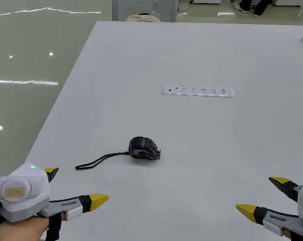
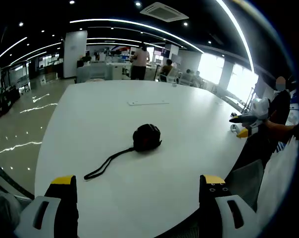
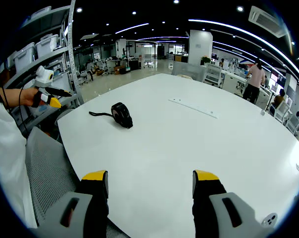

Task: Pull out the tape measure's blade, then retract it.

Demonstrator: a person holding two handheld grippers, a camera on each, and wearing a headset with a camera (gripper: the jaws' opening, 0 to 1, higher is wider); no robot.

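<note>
The black tape measure [image 1: 144,148] lies on the white tabletop [image 1: 216,150], ahead of both grippers and touching neither. It sits forward and to the right of the left gripper [image 1: 77,186], and forward and well to the left of the right gripper [image 1: 263,196] — the left looks the nearer. Its wrist strap [image 1: 99,161] trails off the case toward the left gripper's side, so the long axis runs roughly across the person. Both pairs of fingers [image 2: 64,201] stand spread, holding nothing; the blade is not yet drawn.
</note>
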